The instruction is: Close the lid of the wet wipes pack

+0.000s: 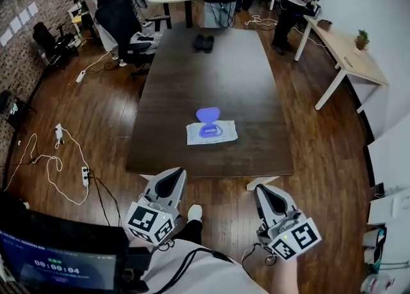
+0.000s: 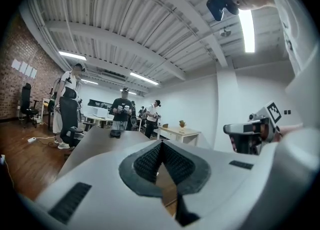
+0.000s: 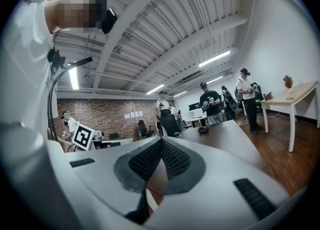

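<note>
Two closed, empty grippers hang short of the table [image 1: 211, 68]: left gripper [image 1: 173, 176], right gripper [image 1: 264, 191]. The wet wipes pack [image 1: 211, 134] lies near its front edge, purple lid [image 1: 207, 114] up. An unbraced push might slide it, not latch it.

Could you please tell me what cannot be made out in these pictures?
Wet wipes pack: label print too small in the head view; neither gripper view shows it.
Dark object far along the table: too small to identify.
Screen: cut off by the head view's lower edge.
</note>
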A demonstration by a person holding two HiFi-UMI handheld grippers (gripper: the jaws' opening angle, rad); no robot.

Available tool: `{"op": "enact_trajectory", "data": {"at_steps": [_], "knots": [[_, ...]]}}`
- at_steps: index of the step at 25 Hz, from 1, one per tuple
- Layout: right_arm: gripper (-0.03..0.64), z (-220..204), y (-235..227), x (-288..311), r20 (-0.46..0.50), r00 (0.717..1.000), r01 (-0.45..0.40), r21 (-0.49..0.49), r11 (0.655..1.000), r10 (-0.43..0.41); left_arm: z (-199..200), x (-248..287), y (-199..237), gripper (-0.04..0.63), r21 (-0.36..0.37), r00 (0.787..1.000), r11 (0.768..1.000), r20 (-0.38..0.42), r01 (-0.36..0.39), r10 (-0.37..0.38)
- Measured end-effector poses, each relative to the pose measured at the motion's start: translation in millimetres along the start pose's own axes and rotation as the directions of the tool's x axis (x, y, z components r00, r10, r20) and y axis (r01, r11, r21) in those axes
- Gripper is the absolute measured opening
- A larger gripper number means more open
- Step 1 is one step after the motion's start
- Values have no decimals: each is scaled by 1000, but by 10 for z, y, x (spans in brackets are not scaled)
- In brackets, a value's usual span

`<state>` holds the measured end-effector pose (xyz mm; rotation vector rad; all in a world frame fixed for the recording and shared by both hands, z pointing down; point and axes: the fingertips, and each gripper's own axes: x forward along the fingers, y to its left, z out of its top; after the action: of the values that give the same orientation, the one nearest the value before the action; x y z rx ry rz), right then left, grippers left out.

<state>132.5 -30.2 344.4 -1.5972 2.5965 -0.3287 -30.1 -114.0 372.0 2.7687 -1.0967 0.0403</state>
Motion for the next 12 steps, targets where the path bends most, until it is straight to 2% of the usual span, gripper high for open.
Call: {"op": "enact_trajectory", "data": {"at_steps": [6, 12], "knots": [[6, 139, -374, 1015, 9, 1000, 11, 2, 1000, -11, 123, 753, 770, -3, 16, 999, 999, -13, 33, -33], [6, 214, -717, 1673, 15, 1000, 10, 34, 999, -11, 112, 1314, 1127, -2, -20, 996, 996, -29, 83, -84]]}}
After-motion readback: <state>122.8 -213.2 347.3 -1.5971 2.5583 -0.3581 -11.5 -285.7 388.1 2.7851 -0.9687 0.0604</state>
